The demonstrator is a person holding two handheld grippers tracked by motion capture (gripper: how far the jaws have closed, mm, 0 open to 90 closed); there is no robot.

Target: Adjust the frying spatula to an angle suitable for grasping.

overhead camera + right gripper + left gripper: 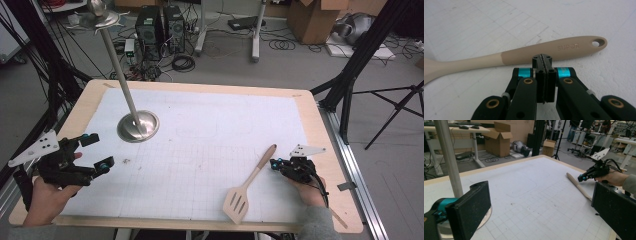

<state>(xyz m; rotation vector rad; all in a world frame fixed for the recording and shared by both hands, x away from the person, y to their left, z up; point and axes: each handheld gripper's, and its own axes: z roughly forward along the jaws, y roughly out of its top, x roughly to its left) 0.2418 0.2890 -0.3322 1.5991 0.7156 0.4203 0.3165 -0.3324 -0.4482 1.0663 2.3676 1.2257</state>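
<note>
lying diagonally, the spatula (248, 186) points its handle away toward the pressed-together right hand-held gripper (274, 162).

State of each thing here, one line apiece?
Spatula: lying flat on the mat, not gripped.
Right gripper: shut, empty, tips beside the spatula handle.
Left gripper: open, empty.
Metal stand: upright on its round base.

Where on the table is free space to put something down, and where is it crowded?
The widest bare stretch of the mat lies between the metal stand and the spatula, running to the far right corner. The near middle, between the open left gripper and the spatula, is also free. It is crowded at the near right, where the shut right gripper meets the spatula handle.
</note>
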